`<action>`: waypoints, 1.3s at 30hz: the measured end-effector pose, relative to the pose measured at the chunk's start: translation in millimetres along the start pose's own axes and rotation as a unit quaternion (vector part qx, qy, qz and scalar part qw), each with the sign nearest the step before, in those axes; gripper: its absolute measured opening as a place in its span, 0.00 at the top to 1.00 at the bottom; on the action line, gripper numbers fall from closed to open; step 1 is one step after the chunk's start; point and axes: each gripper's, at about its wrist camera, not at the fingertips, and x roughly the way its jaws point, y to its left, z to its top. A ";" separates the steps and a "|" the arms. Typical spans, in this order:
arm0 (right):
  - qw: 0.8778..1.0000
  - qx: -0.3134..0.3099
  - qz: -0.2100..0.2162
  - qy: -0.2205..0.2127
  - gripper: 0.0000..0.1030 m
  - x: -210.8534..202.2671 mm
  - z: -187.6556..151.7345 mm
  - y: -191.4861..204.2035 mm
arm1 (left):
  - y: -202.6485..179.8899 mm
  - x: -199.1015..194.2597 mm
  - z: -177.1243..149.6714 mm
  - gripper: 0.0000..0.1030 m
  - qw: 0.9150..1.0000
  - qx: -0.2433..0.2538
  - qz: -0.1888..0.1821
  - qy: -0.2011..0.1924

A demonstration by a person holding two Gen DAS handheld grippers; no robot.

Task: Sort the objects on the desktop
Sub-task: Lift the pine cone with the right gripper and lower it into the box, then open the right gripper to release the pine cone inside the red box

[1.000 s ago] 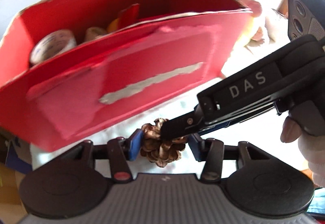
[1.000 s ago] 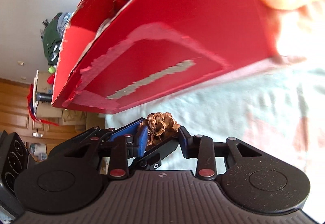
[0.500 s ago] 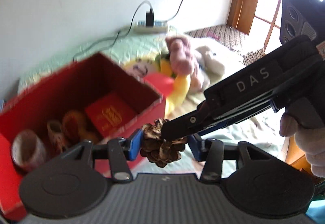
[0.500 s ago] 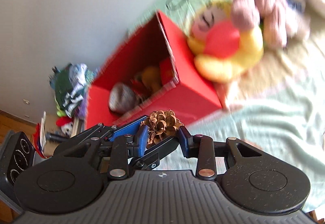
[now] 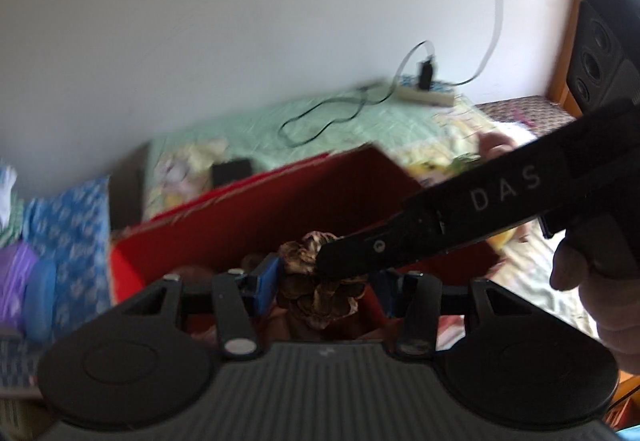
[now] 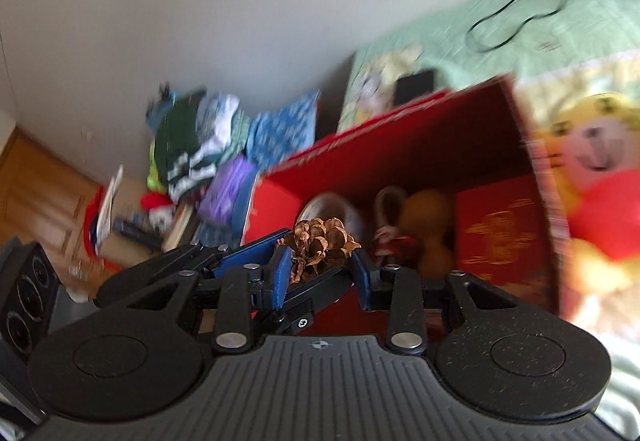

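Observation:
A brown pine cone (image 5: 320,289) is clamped between the blue pads of my left gripper (image 5: 326,291). My right gripper (image 6: 322,271) crosses it from the right and is shut on the same pine cone (image 6: 322,247). Both hold it just above the open red box (image 6: 400,145), near its front left. Inside the box lie a roll of tape (image 6: 334,207), a tan gourd (image 6: 430,231), a small figure (image 6: 390,237) and a red packet with gold print (image 6: 502,229). The box also shows in the left wrist view (image 5: 260,225).
A yellow and red plush toy (image 6: 592,177) lies right of the box on the green bedspread (image 5: 320,121). A power strip (image 5: 426,95) with a black cable sits at the wall. A dark phone (image 6: 414,83) lies behind the box. Clothes and clutter (image 6: 192,145) are piled at left.
Both grippers have risen with the pine cone from in front of the box's side to above its open top. Both views are now motion-blurred.

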 end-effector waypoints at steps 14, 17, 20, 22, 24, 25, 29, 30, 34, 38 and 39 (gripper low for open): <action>0.983 0.026 -0.010 0.180 0.65 95.9 8.0 -15.8 | 35.1 57.9 -29.6 0.53 0.985 -0.064 0.058 0.149; 0.979 0.028 -0.014 0.200 0.65 106.4 5.2 -16.7 | 34.0 63.2 -33.0 0.53 0.983 -0.058 0.068 0.163; 0.977 0.036 -0.002 0.208 0.65 108.3 4.9 -18.8 | 41.2 63.0 -36.0 0.51 0.980 -0.076 0.066 0.169; 0.977 0.044 0.009 0.209 0.64 107.1 4.4 -22.0 | 43.9 60.3 -35.5 0.53 0.981 -0.081 0.061 0.168; 0.977 0.054 0.012 0.204 0.63 105.6 3.7 -24.8 | 43.3 60.3 -34.3 0.52 0.980 -0.082 0.066 0.169; 0.979 0.056 0.012 0.198 0.63 103.6 3.4 -25.5 | 42.2 59.7 -33.9 0.51 0.980 -0.082 0.068 0.168; 0.985 0.045 -0.003 0.166 0.64 92.8 0.1 -24.2 | 42.8 57.0 -32.7 0.50 0.980 -0.086 0.069 0.165; 0.986 0.041 -0.008 0.159 0.64 92.2 0.5 -23.0 | 42.7 57.2 -32.1 0.50 0.980 -0.087 0.070 0.167; 0.990 0.034 -0.026 0.134 0.64 85.6 1.1 -23.0 | 37.3 64.7 -30.3 0.44 0.976 -0.079 0.091 0.179; 0.993 0.047 -0.025 0.110 0.64 73.0 2.0 -29.4 | 34.1 67.0 -29.9 0.40 0.974 -0.080 0.104 0.183; 0.993 0.051 -0.028 0.102 0.64 70.7 2.3 -30.3 | 33.8 67.6 -29.3 0.39 0.974 -0.082 0.106 0.184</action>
